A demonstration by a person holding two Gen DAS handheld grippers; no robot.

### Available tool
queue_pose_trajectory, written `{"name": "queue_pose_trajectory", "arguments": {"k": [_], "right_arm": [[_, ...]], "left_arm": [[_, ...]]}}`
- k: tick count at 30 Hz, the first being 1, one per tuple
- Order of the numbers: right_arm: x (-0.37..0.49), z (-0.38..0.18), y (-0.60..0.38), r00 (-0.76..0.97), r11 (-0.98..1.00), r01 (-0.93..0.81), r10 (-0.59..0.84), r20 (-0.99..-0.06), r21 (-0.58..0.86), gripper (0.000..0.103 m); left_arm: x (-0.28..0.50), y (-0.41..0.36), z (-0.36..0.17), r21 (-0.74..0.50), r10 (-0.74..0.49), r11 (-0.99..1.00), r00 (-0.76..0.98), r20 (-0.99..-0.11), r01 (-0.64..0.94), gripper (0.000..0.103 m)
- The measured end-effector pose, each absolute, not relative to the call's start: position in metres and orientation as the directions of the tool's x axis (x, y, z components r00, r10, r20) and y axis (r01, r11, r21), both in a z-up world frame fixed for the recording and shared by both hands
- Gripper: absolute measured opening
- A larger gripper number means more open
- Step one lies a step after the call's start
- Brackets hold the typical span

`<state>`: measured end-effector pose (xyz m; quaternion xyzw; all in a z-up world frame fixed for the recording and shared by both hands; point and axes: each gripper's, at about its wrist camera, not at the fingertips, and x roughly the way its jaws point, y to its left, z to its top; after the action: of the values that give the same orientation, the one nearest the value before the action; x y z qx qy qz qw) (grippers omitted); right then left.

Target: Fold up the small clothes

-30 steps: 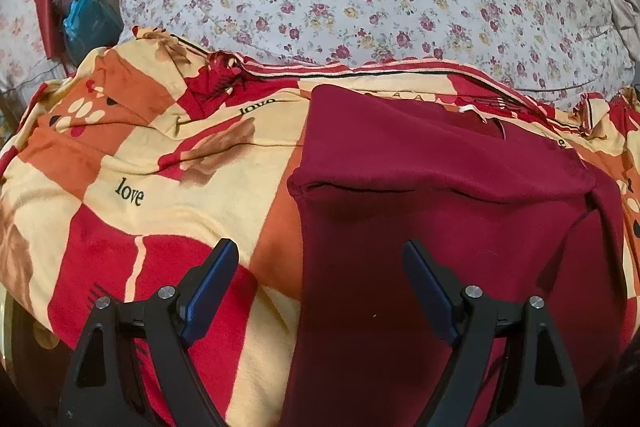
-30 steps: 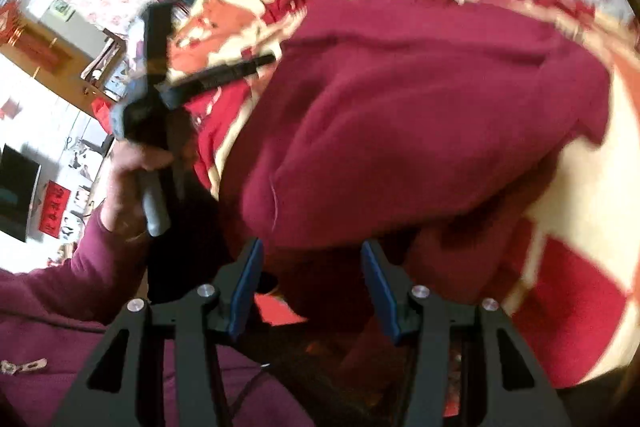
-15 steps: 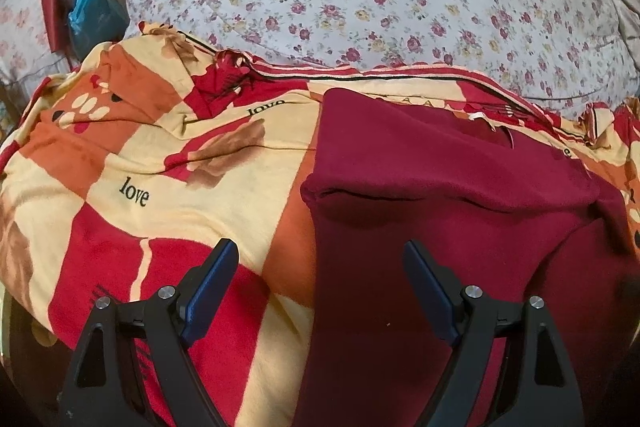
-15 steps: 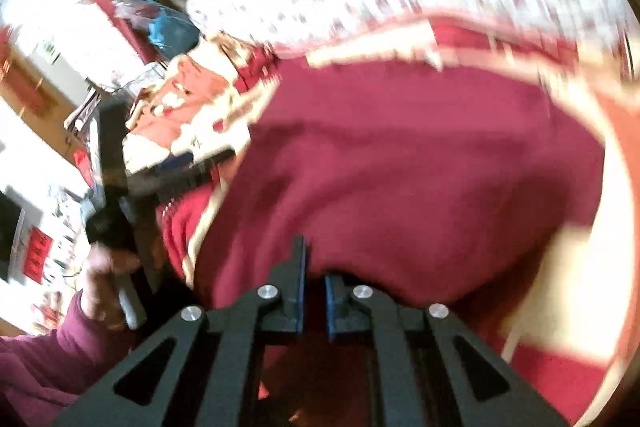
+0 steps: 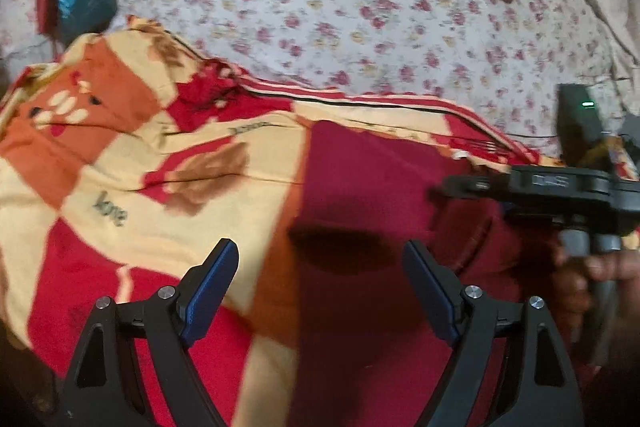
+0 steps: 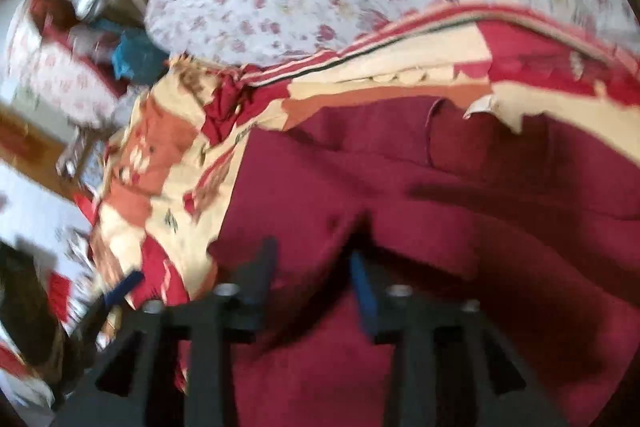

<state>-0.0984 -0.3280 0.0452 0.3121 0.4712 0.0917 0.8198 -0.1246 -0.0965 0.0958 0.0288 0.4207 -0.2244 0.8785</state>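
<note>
Left hand-held gripper (image 5: 316,277) spread wide; right hand-held gripper (image 6: 314,263) parted.

"love" printed on patterned blanket (image 5: 108,215).

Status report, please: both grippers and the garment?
Left gripper open, empty. Right gripper part open over maroon garment, grip unclear. Garment on patterned blanket. Nothing blocking.

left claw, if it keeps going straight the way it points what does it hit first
Most likely the patterned blanket right at the left edge of the maroon garment. The left claw is open and straddles that edge; depth is unclear, so either could come first.
</note>
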Motion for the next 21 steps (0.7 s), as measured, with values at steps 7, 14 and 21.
{"name": "queue_pose_trajectory", "arguments": {"k": [7, 14, 21], "right_arm": [[-0.131, 0.070, -0.346, 0.605, 0.794, 0.115, 0.421, -0.676, 0.597, 0.060], [-0.157, 0.087, -0.379, 0.650, 0.791, 0.166, 0.361, -0.669, 0.589, 0.063], [-0.235, 0.102, -0.418, 0.693, 0.818, 0.220, 0.252, -0.676, 0.531, 0.065]], "left_arm": [[-0.116, -0.117, 0.091, -0.236, -0.459, 0.858, 0.473, -0.752, 0.457, 0.067], [-0.114, -0.121, 0.089, -0.348, -0.537, 0.826, 0.428, -0.727, 0.444, 0.067], [-0.113, -0.117, 0.090, -0.398, -0.583, 0.799, 0.416, -0.698, 0.451, 0.067]]}}
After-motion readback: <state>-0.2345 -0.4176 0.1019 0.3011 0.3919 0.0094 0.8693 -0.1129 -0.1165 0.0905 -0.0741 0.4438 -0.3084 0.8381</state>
